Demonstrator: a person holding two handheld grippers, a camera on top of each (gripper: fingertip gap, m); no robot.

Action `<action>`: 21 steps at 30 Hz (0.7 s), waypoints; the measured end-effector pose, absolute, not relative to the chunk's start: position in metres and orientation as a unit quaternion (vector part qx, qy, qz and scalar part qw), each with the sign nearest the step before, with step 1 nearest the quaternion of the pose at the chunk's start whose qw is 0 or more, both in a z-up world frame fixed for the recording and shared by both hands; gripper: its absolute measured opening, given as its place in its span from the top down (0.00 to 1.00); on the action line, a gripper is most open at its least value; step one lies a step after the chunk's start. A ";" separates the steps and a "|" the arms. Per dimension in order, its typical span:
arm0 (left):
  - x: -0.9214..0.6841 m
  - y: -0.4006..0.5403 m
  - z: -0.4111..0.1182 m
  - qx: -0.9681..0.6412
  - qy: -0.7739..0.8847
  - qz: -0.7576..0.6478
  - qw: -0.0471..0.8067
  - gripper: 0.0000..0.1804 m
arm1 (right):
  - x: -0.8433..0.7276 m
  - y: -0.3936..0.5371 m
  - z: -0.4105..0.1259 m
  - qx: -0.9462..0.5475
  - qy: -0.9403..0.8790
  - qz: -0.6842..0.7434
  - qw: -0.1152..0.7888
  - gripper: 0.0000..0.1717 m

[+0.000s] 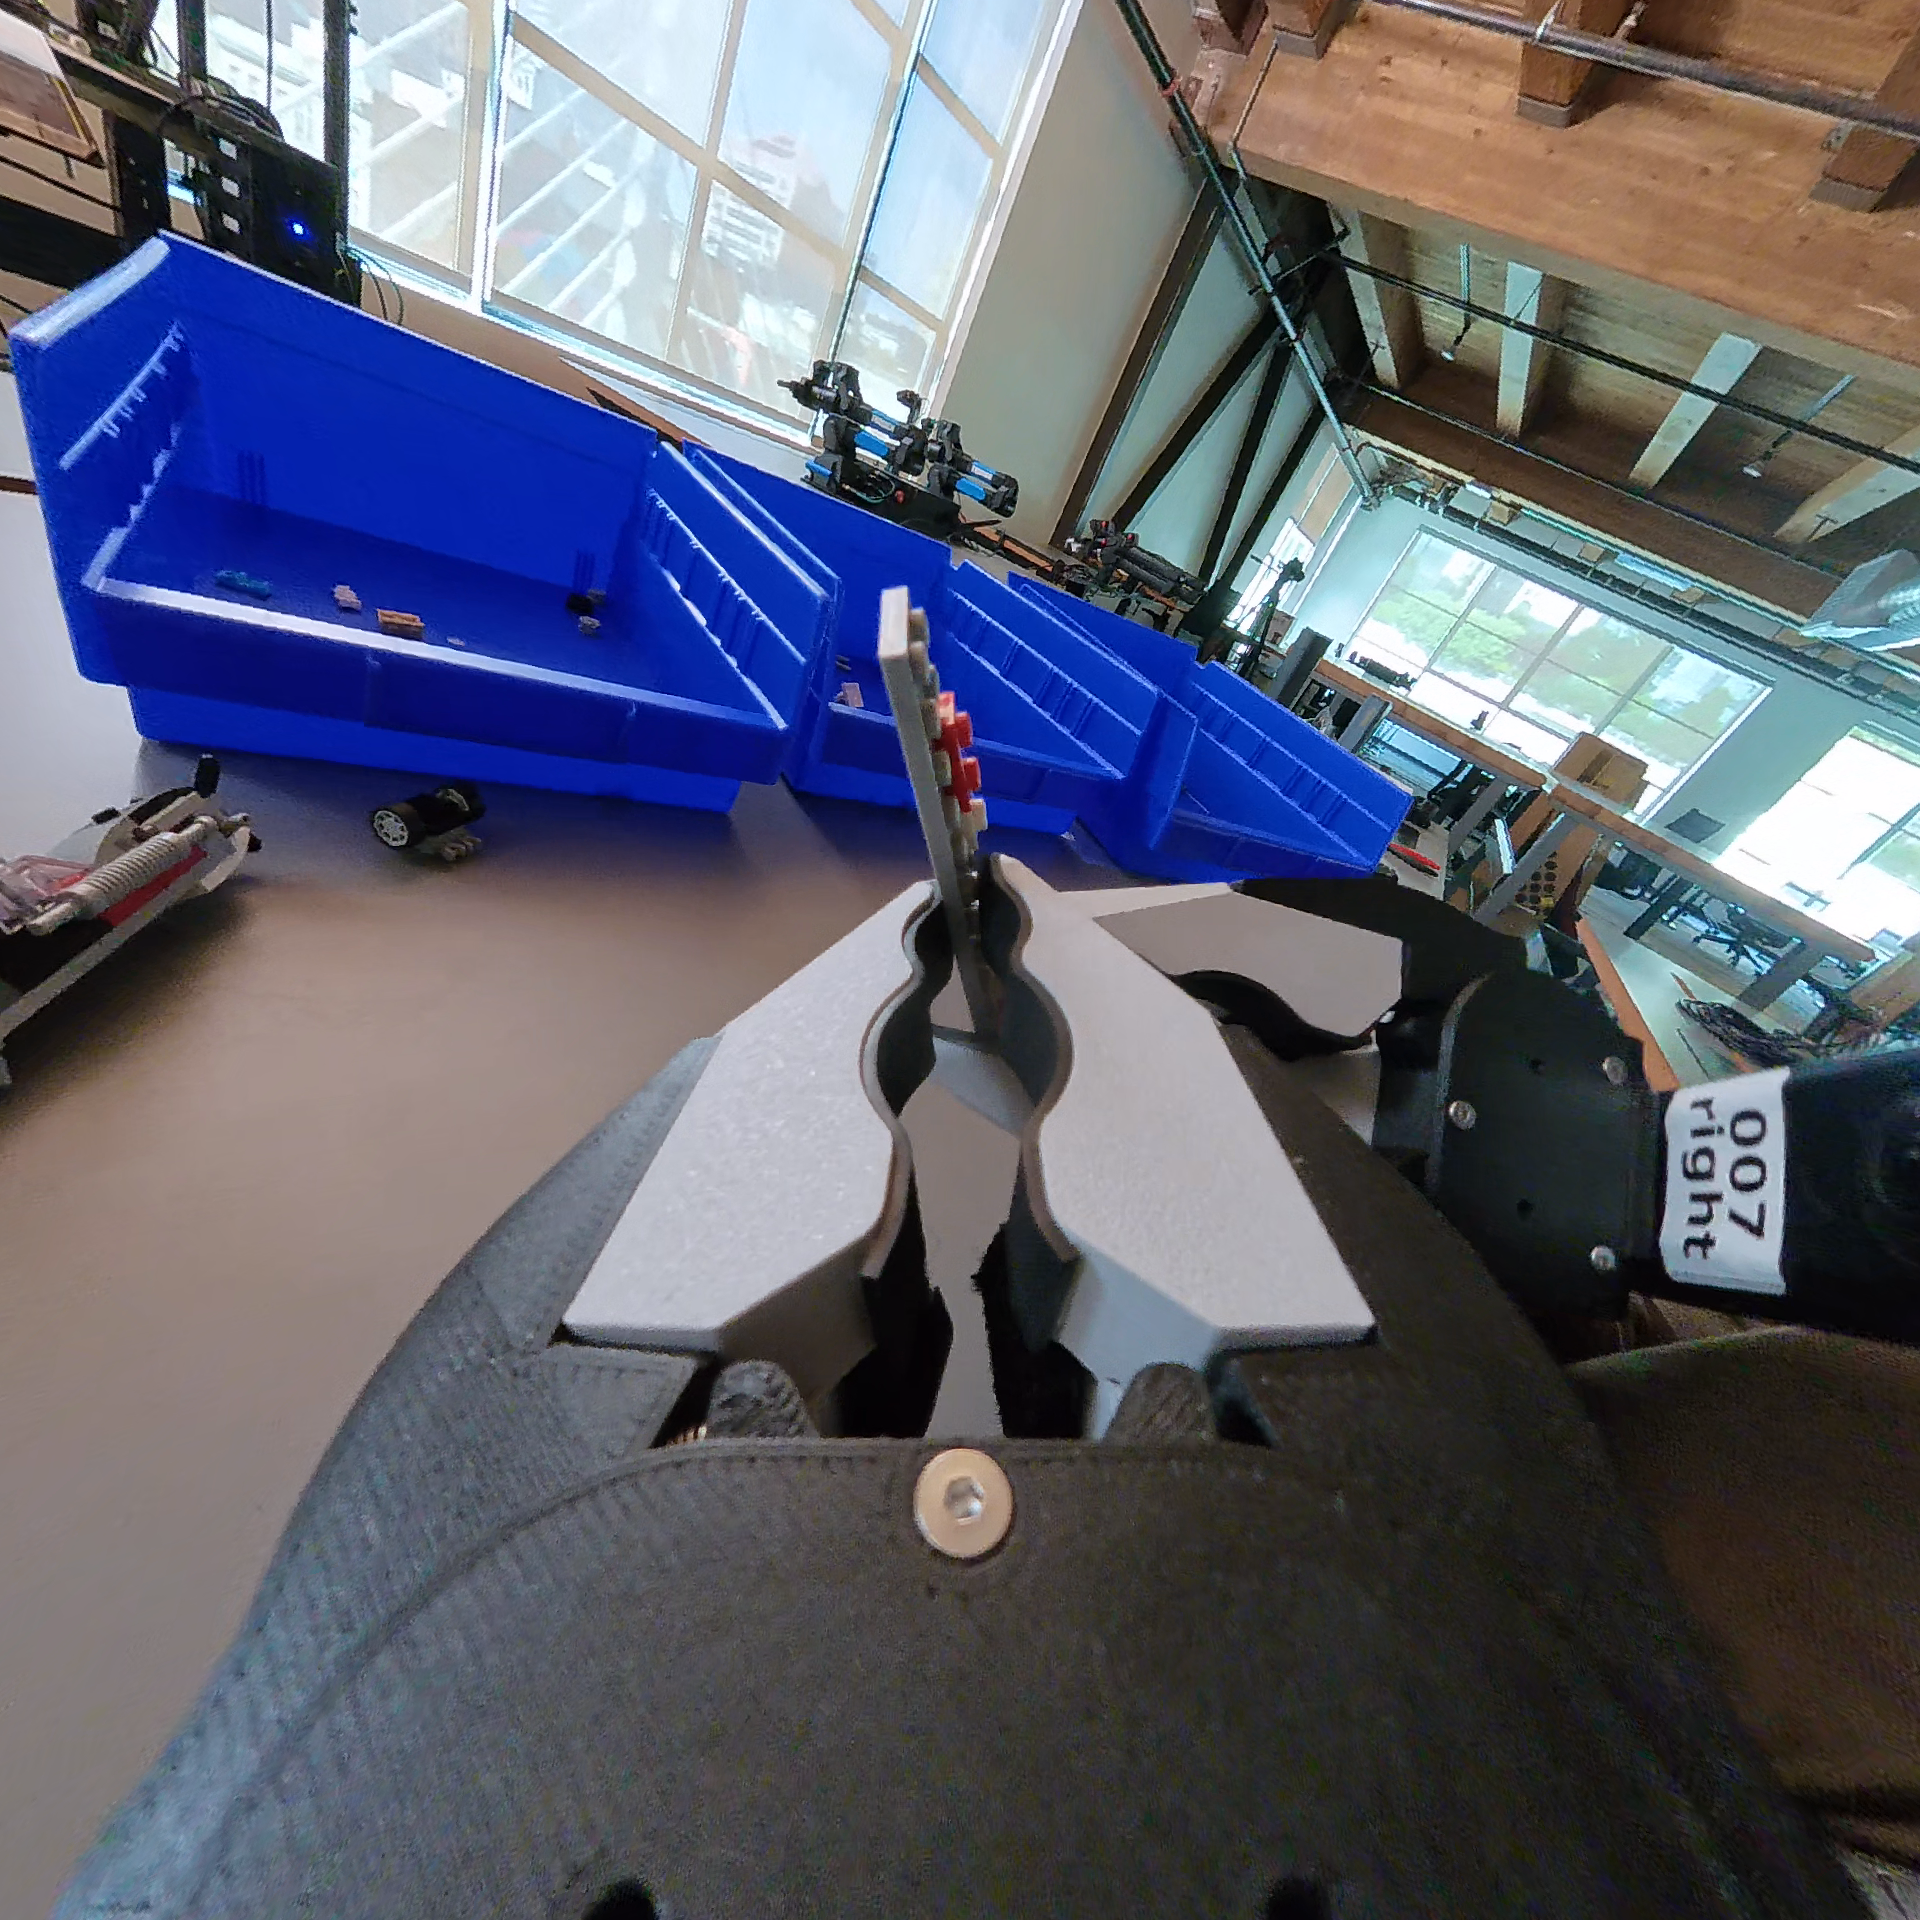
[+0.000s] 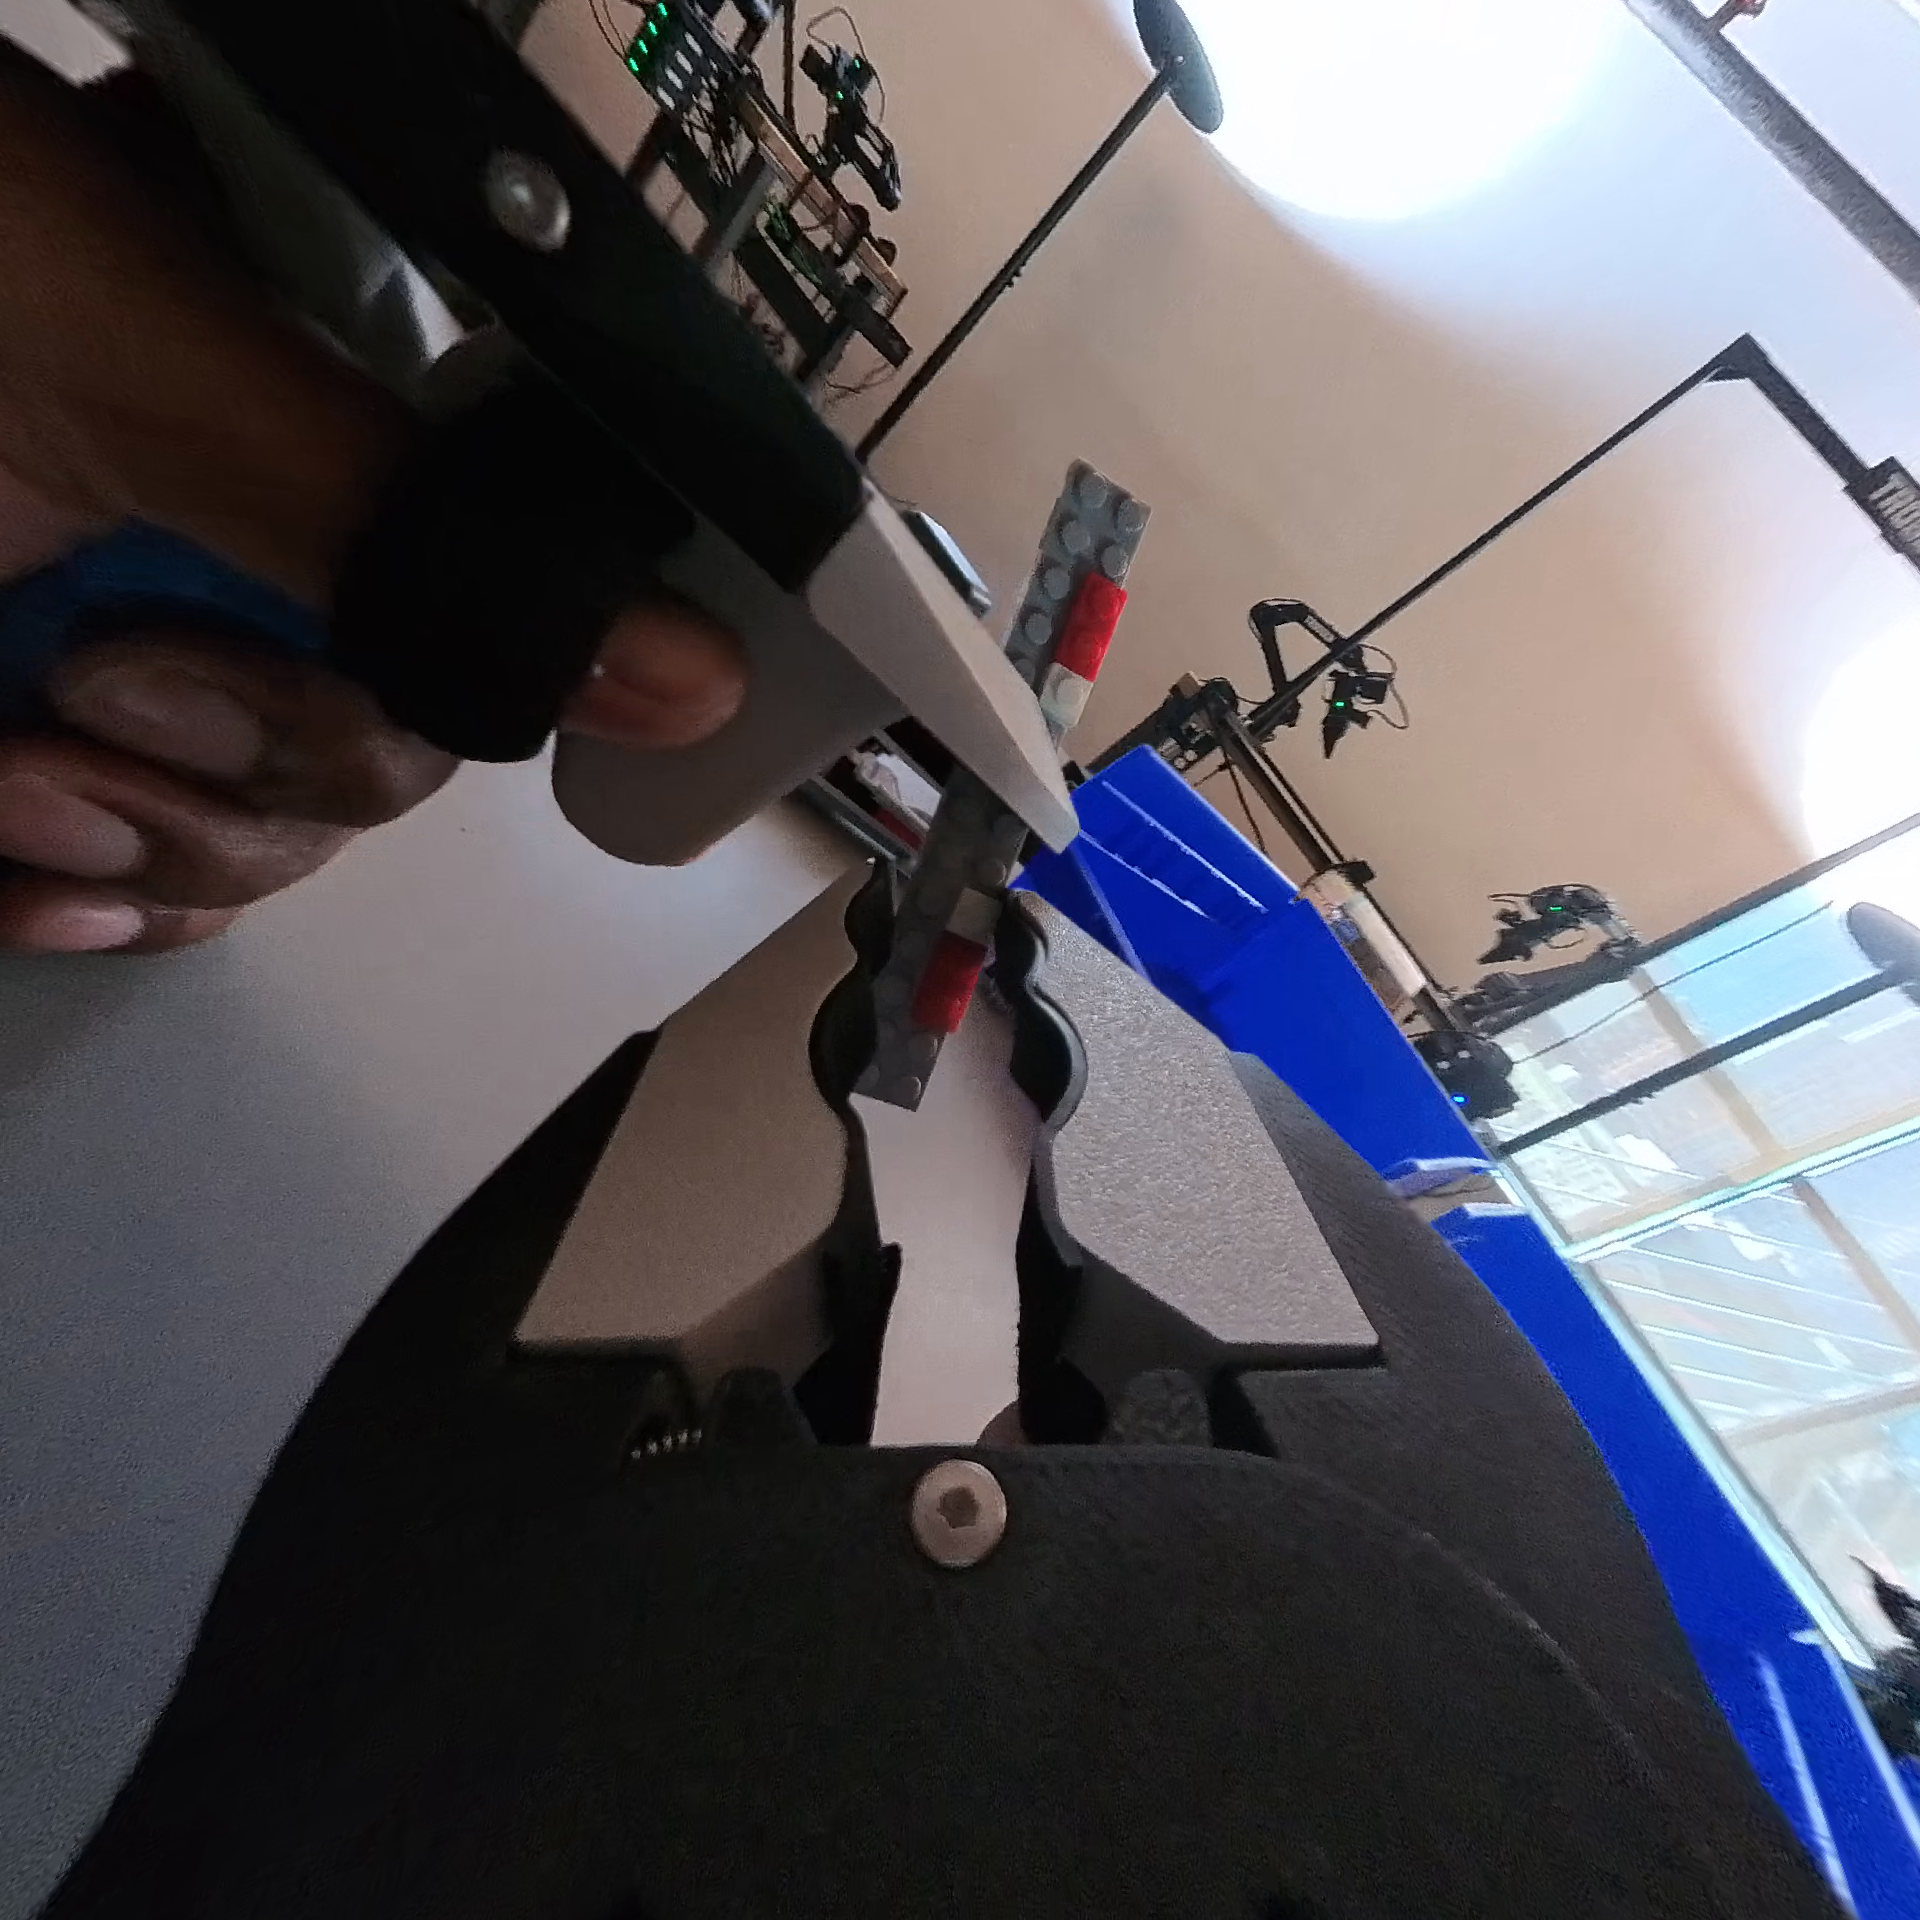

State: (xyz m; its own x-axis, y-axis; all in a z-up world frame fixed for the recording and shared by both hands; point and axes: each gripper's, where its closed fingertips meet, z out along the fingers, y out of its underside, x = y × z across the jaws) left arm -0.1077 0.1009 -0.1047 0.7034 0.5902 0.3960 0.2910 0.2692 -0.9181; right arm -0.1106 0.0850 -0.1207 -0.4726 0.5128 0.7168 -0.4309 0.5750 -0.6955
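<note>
Left claw (image 1: 971,914) pinching upright grey plate (image 1: 920,727) edgewise

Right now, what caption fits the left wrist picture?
Left tool clamps a grey studded plate with red bricks before blue bins.

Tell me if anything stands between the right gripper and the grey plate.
Nothing visible does. The grey plate lies between the fingers of the right gripper; the left gripper clamps it farther up.
</note>
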 end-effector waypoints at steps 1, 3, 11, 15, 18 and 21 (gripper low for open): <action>-0.108 0.101 -0.105 -0.594 -0.373 0.103 0.705 0.96 | -0.111 0.085 -0.121 -0.025 -0.723 0.452 0.522 0.89; -0.108 0.100 -0.106 -0.591 -0.378 0.097 0.706 0.97 | -0.111 0.085 -0.121 -0.020 -0.721 0.441 0.534 0.89; -0.106 0.100 -0.101 -0.579 -0.370 0.089 0.721 0.96 | -0.109 0.084 -0.117 -0.041 -0.718 0.481 0.502 0.89; -0.106 0.099 -0.100 -0.576 -0.367 0.089 0.725 0.97 | -0.109 0.084 -0.119 -0.048 -0.722 0.492 0.483 0.88; -0.102 0.104 -0.099 -0.586 -0.353 0.089 0.724 0.96 | -0.111 0.084 -0.120 -0.054 -0.725 0.495 0.476 0.88; -0.101 0.106 -0.099 -0.591 -0.348 0.094 0.721 0.96 | -0.111 0.084 -0.121 -0.059 -0.728 0.499 0.467 0.88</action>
State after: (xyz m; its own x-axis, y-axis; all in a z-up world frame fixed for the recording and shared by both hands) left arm -0.1006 0.1058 -0.0993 0.7405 0.5464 0.3912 0.2765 0.2829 -0.9184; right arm -0.1111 0.0840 -0.1205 -0.5577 0.5512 0.6205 -0.3804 0.4947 -0.7814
